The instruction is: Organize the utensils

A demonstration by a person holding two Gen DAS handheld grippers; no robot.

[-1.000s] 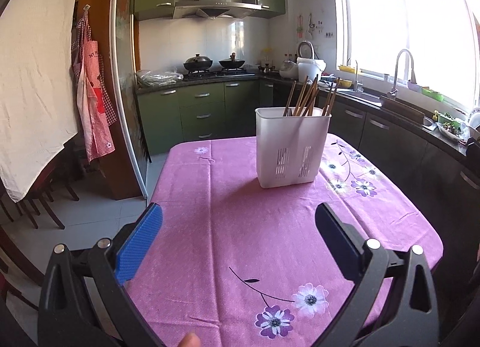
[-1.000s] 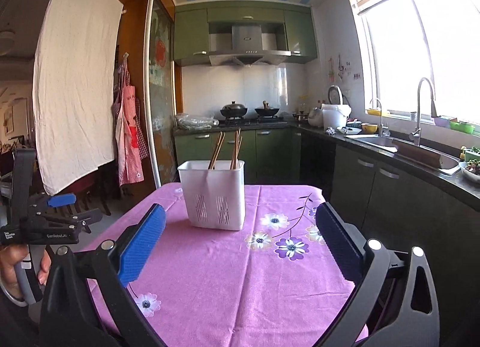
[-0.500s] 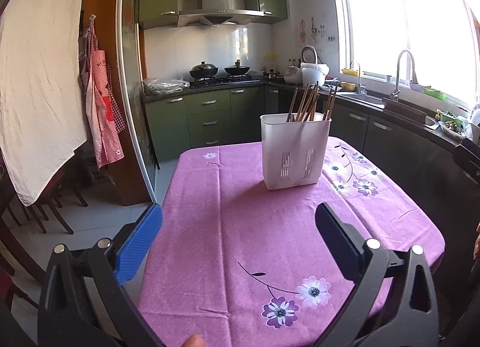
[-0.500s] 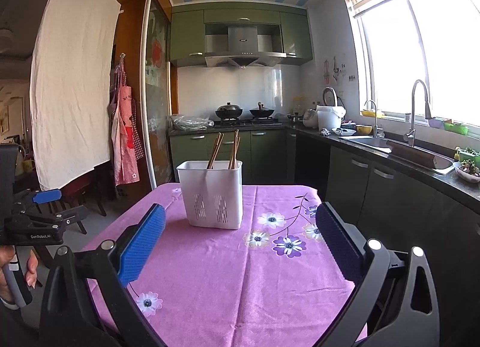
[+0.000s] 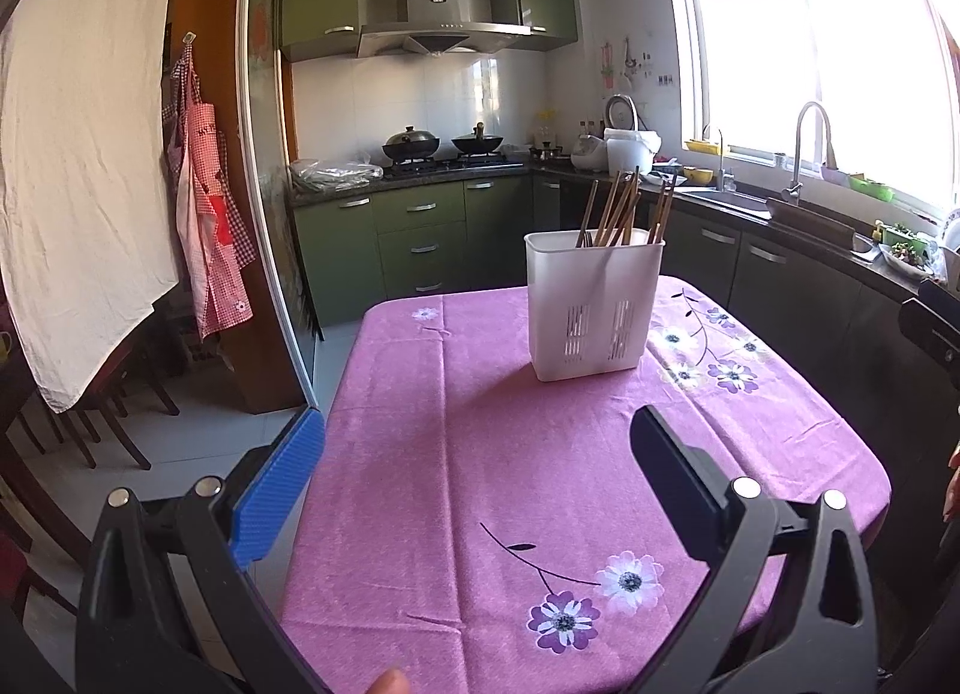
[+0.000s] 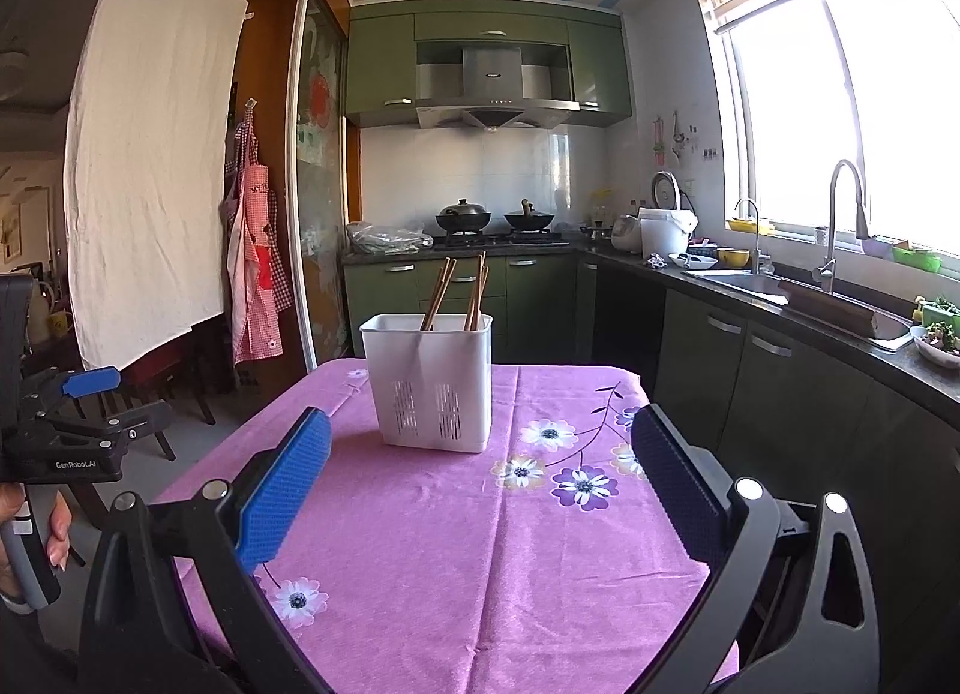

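Plainly, both grippers hang back over the near edge of the table with nothing between their pads: the left gripper (image 5: 477,472) has its jaws spread wide, one blue pad and one dark pad well apart, and the right gripper (image 6: 480,478) stands the same way, empty. Held like this, each camera looks along its fingers across the pink flowered tablecloth (image 5: 480,454), so the person keeps the whole surface in sight before committing to a reach. In the right wrist view the left gripper's body and the hand (image 6: 36,532) around its handle sit off the table's left edge. Outward from the jaws, the cloth shows no loose utensils that I can see. Toward the far edge stands the white utensil holder (image 6: 435,388), upright, its slotted wall facing the cameras, nearer the far right corner in the left wrist view. Wooden chopsticks (image 5: 621,208) lean inside it in two bunches, tips up, which suggests the sorting is done or nearly so; whether other utensils sit inside cannot be told. Beyond, the kitchen counter (image 6: 780,304) runs under the window.
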